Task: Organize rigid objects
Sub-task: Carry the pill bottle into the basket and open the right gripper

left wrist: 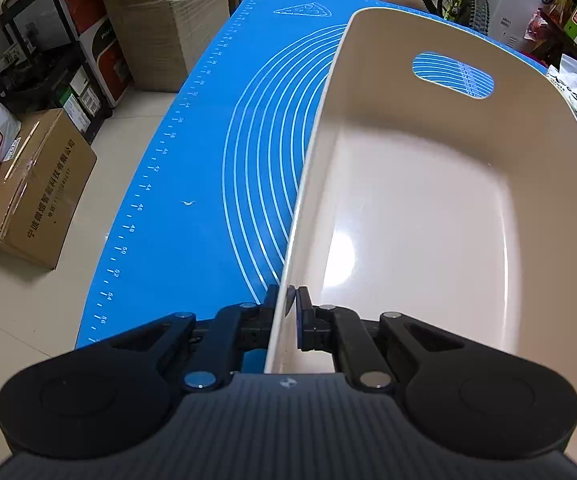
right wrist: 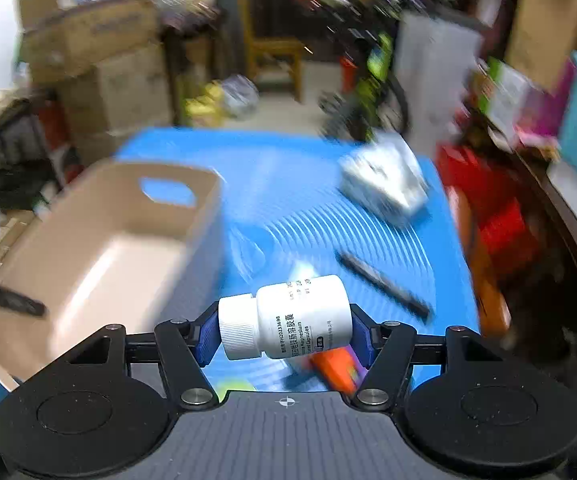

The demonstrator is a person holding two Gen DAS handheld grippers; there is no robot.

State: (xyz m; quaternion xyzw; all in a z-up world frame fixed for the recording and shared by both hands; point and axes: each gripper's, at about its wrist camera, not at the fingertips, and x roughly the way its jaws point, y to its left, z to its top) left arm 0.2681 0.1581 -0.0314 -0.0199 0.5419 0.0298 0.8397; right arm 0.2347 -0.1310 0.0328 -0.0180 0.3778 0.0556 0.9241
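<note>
Fingers of the left gripper [left wrist: 286, 304] pinch the near wall of the empty beige plastic bin [left wrist: 416, 208], one pad inside and one outside. Blue pads of the right gripper [right wrist: 284, 334] clamp a white plastic pill bottle [right wrist: 288, 318] end to end, cap toward the left pad, long axis crosswise. From that bottle the bin lies ahead and to the left on the blue silicone mat [right wrist: 288, 168], so the right hand is likely the one to carry it over. Bottle print reads "Magnesium… Capsules"; the rest is unclear.
</note>
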